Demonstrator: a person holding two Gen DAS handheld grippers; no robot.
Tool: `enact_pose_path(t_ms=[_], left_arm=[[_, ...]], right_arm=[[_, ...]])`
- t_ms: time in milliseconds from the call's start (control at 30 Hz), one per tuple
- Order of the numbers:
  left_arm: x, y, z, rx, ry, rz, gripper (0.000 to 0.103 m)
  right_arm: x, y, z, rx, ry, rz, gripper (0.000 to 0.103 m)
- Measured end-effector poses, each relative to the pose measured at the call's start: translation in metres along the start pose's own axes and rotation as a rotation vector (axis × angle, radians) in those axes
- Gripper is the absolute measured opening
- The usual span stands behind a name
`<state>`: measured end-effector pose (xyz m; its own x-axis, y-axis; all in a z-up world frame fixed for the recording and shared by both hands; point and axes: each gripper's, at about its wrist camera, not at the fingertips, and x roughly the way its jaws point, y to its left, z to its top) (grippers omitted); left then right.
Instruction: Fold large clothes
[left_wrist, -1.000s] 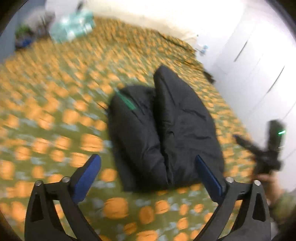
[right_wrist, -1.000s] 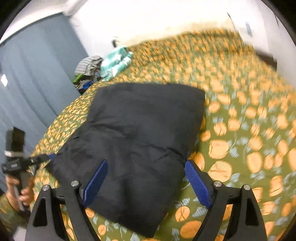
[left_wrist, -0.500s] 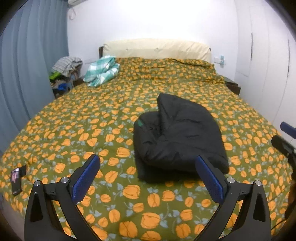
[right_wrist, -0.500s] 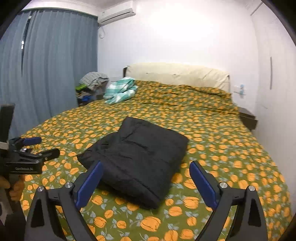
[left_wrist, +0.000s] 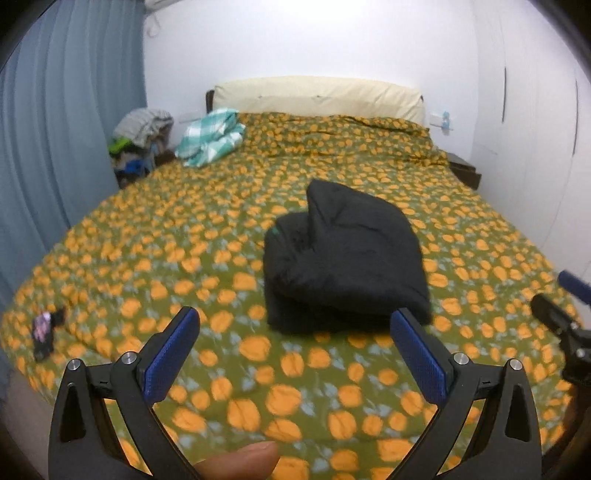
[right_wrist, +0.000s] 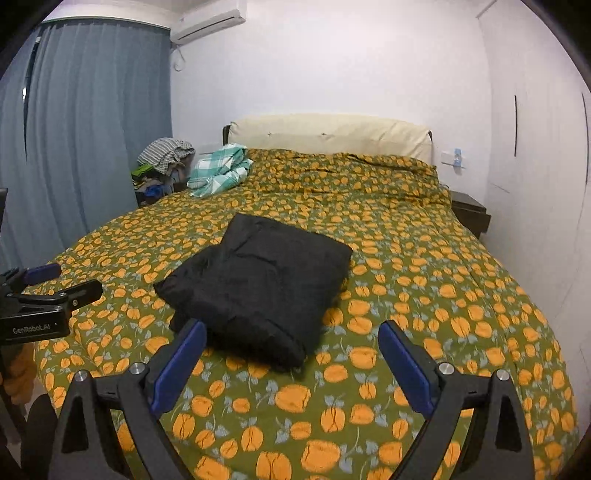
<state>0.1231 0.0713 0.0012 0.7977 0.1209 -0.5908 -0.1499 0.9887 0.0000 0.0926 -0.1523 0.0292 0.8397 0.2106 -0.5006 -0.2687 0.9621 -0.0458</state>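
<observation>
Nearest, the left hand-held gripper (left_wrist: 294, 334) and the right hand-held gripper (right_wrist: 291, 345) both hang with jaws spread wide and empty, above the near part of the bed (right_wrist: 461, 295). Beyond them the black jacket (right_wrist: 258, 284) lies folded in a thick bundle in the middle of the bed, touched by neither. It looks soft, puffy and light, probably a bit slippery and springy, so I would take it by a folded edge or corner with both sides at once.
</observation>
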Motion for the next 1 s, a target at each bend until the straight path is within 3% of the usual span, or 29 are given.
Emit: enact_pose_path(t_ms=[300, 533, 667, 1000], left_arm=[[-0.041, -0.004, -0.023, 0.045, 0.027, -0.023, 0.103], [-0.04, -0.008, -0.023, 0.065, 0.067, 0.048, 0.102], [-0.039, -0.006, -0.022, 0.035, 0.085, 0.042, 0.102], [-0.036, -0.005, -0.023, 0.03, 0.093, 0.046, 0.102]], right_arm=[[-0.021, 0.016, -0.019, -0.027, 0.096, -0.034, 0.096], [-0.031, 0.033, -0.012, -0.043, 0.116, -0.026, 0.096], [-0.033, 0.039, -0.01, -0.055, 0.105, -0.039, 0.102], [-0.029, 0.038, -0.014, -0.068, 0.132, -0.046, 0.102]])
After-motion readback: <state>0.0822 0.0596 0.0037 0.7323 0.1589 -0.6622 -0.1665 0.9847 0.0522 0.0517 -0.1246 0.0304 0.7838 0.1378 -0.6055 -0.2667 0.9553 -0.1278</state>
